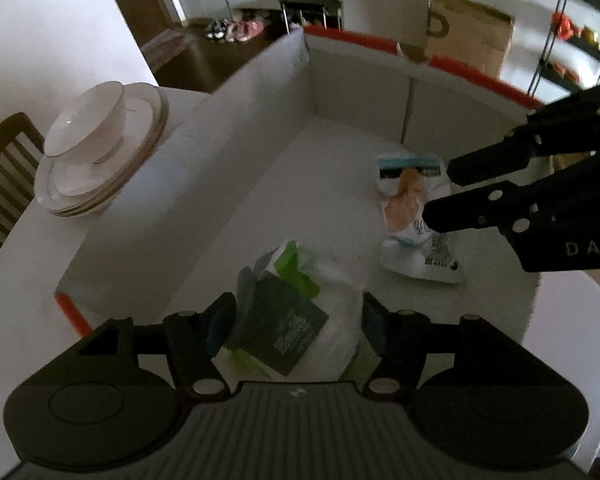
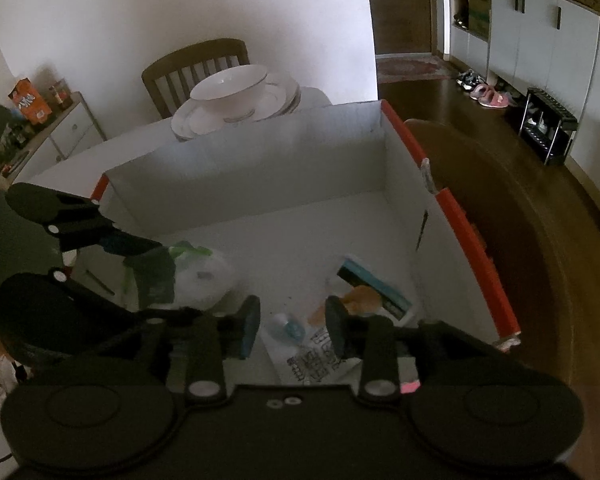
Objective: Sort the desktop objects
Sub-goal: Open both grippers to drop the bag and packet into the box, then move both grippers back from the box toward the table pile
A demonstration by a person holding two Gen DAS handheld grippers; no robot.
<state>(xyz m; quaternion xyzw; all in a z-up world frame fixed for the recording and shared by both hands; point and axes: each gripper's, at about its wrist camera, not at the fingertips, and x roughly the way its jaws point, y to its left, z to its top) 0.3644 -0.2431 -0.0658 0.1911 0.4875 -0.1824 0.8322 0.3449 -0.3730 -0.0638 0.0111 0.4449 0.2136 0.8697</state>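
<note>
My left gripper (image 1: 296, 320) hangs over the box floor, jaws parted around the white bag with green print (image 1: 300, 312); the pads look clear of it, so I judge it released. My right gripper (image 2: 292, 324) is likewise spread above the white snack packet (image 1: 414, 216), not pressing it. Both items lie inside the white box (image 2: 260, 168), the bag near its left wall, the packet toward its orange-edged right wall. So two things look sorted; whether more waits outside the box I cannot tell, since neither camera shows the rest of the desktop. Just behind the box's far wall, a bowl (image 2: 230, 90) sits on stacked plates (image 1: 140, 152). A wooden chair (image 2: 196, 64) stands beyond those. The box walls are what I must clear when lifting out.
</note>
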